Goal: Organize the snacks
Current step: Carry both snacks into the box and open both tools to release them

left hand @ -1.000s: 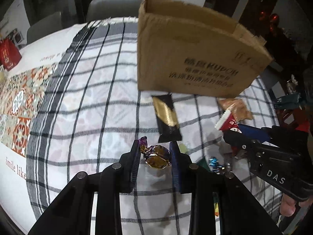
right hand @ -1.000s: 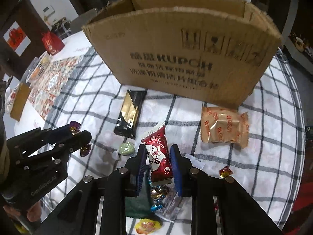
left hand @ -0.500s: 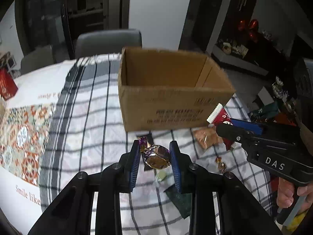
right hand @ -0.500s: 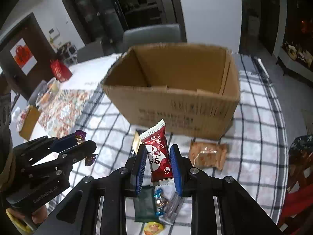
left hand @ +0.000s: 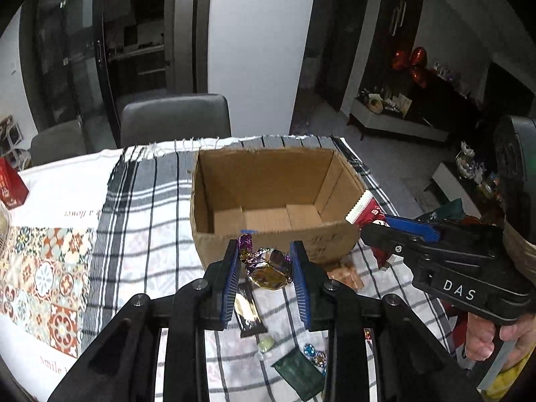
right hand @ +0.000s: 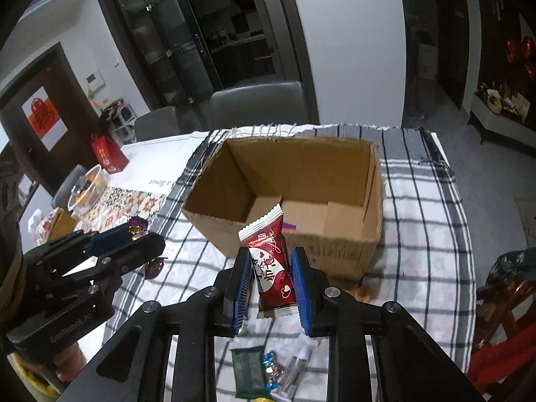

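Checked cloth covered the counter [left hand: 140, 221]; left tool [left hand: 266, 268] clamped a foil candy [left hand: 268, 268], right tool [right hand: 271, 268] a red packet [right hand: 273, 264]; both should clear the cardboard box [right hand: 335, 244] rim before releasing.

Both wrist views look steeply down from above the table, sharing the open cardboard box [left hand: 268, 197].

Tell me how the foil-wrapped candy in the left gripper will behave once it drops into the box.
The foil-wrapped candy looks rounded, so it may roll a little on the flat floor of the cardboard box. Its twisted wrapper end would probably stop it soon. Pinched in the left gripper, the glossy foil seems slippery, but the piece looks small and likely light.
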Tool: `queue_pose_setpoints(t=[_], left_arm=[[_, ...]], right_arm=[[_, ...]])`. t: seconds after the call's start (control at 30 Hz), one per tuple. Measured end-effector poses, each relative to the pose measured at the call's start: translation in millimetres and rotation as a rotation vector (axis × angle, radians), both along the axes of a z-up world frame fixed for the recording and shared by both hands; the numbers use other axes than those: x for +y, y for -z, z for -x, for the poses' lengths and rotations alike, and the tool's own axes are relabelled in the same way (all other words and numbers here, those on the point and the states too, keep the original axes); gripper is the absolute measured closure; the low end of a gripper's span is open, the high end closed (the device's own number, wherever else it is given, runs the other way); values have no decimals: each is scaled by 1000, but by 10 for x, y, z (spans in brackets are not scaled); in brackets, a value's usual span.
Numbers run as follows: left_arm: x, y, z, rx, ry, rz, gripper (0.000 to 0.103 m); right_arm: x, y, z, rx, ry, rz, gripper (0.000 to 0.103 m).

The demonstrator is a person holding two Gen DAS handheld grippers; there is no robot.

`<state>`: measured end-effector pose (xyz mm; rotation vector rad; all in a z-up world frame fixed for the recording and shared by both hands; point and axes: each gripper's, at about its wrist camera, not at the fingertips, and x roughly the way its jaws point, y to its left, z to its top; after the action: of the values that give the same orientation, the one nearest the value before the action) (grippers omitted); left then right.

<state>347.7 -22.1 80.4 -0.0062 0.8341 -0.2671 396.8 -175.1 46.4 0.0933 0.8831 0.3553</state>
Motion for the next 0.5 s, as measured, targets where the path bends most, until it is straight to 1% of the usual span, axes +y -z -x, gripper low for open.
queue_pose_setpoints(t=[0.27, 0.5], left_arm=[[-64, -47, -296, -24, 12, -11, 73], [-139, 17, -619, -29, 22, -17, 73]], right_arm=[[-51, -79, -229, -34, 15, -12, 77], [-119, -35, -469, -37, 35, -27, 77]])
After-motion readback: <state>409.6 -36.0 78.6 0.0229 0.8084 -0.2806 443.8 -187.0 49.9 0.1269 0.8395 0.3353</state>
